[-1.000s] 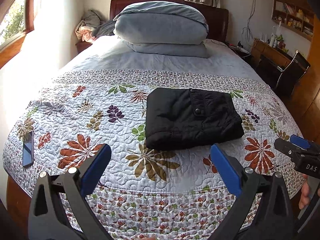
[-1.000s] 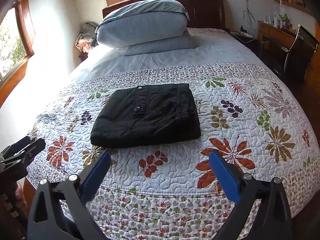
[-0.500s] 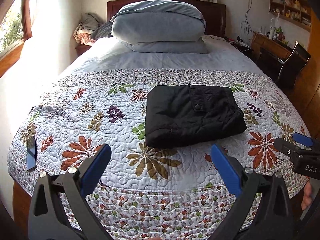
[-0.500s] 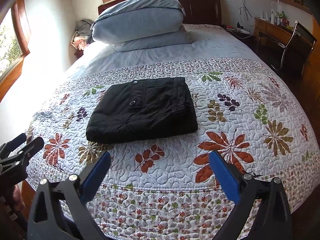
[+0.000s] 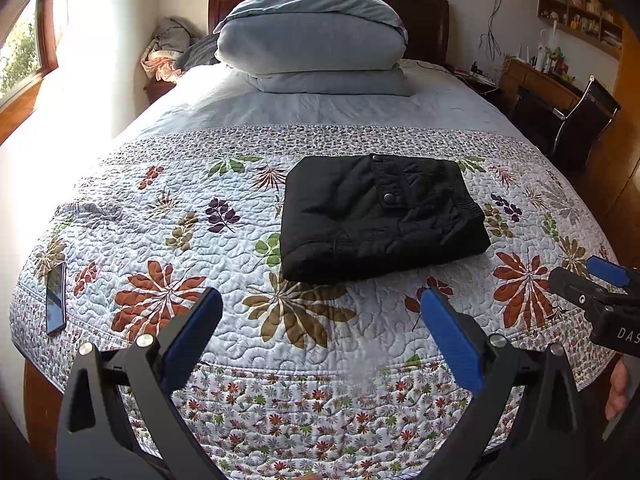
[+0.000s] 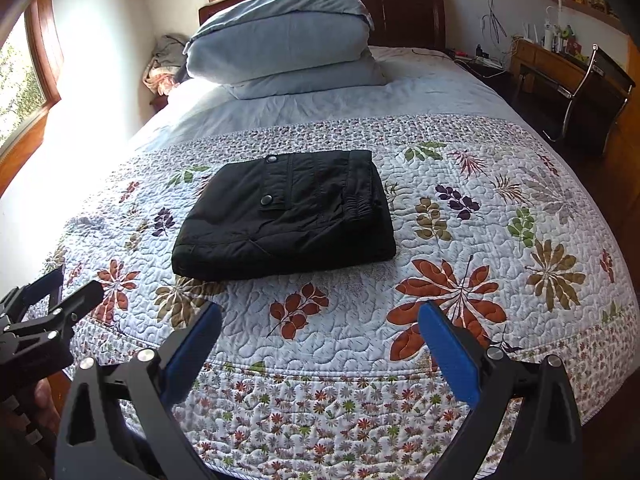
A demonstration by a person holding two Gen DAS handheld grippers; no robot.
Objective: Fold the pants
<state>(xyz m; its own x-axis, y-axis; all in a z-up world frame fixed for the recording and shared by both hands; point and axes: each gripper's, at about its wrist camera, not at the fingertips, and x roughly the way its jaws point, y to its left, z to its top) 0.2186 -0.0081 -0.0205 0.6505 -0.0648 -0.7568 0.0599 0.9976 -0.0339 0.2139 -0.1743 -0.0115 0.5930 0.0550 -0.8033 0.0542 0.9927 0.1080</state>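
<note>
- Jaws of both grippers stand wide apart with nothing between them: the left gripper (image 5: 320,312) and the right gripper (image 6: 320,326) hang over the foot of the bed, well short of the cloth.
- One pair of black pants (image 5: 380,216) lies folded into a thick rectangle on the leaf-patterned quilt (image 5: 240,320), near the middle of the bed (image 6: 480,92).
- Its long axis runs across the bed, the elastic waistband toward the bed's right side; two snap buttons show on top.
- Two blue-grey pillows (image 5: 316,44) are stacked at the headboard.
- Only the left view shows one phone (image 5: 56,300) at the quilt's left edge.
- A desk (image 6: 560,64) and one chair (image 6: 596,96) stand right of the bed.
</note>
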